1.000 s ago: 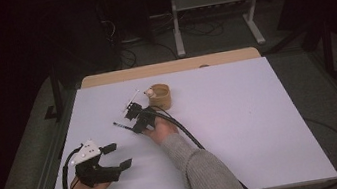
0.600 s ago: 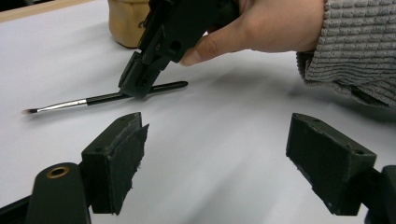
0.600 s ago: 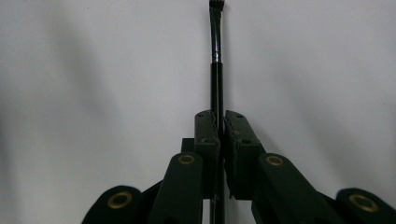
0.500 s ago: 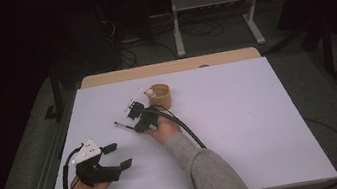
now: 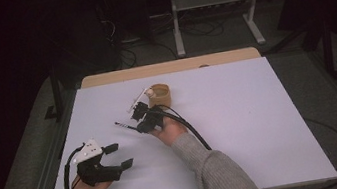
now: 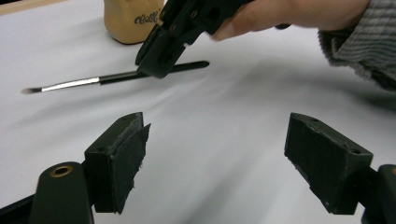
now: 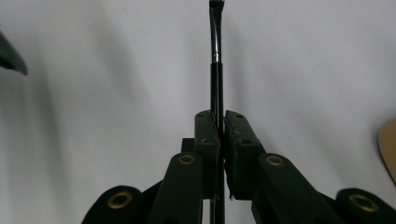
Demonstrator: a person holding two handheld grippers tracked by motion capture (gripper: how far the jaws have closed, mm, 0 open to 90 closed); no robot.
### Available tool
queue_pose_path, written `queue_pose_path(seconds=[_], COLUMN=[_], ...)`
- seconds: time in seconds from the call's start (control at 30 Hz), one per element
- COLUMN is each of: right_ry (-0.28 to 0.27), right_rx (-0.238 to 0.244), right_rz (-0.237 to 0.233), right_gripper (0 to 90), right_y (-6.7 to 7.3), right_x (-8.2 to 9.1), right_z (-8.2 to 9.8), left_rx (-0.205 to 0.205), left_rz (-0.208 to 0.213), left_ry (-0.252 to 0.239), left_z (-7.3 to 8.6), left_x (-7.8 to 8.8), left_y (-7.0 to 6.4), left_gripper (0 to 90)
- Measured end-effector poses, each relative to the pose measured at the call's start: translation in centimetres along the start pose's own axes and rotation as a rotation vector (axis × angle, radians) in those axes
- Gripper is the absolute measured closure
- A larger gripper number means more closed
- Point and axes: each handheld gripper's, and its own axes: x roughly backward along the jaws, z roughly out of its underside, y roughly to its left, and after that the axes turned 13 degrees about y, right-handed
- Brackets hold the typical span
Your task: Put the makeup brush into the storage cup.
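A thin brush (image 5: 123, 125) with a black handle and silver ferrule sticks out to the left from my right gripper (image 5: 143, 123), which is shut on its handle. In the right gripper view the pads (image 7: 221, 121) pinch the brush (image 7: 215, 51), whose tip points away. The left gripper view shows that brush (image 6: 93, 81) held nearly level just above the white table, with the right gripper (image 6: 161, 60) tilted down onto it. My left gripper (image 5: 119, 156) rests at the table's front left, open with nothing between its jaws (image 6: 219, 158).
A tan cup (image 5: 160, 95) stands just behind the right gripper, near the table's far edge, and appears again in the left gripper view (image 6: 130, 21). The white table (image 5: 262, 126) stretches bare to the right. Cables trail from both grippers.
My right gripper has risen slightly with the brush still pinched in it. The left gripper has stayed where it was.
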Motion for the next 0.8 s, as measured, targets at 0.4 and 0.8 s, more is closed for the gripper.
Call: queue_pose_path(seconds=[0.4, 0.8], right_ry=[-0.053, -0.12], right_rx=[0.013, 0.0], right_rz=[-0.016, -0.036], right_gripper=[83.6, 83.5], right_y=[0.5, 0.5], right_x=[2.5, 4.8], right_z=[2.5, 5.3], left_rx=[0.001, -0.035], left_rz=[0.022, 0.019], left_ry=[0.011, 0.03], left_z=[-0.4, -1.1], left_x=[-0.6, -1.0], left_y=[-0.2, -0.8], left_gripper=[21.3, 22.4])
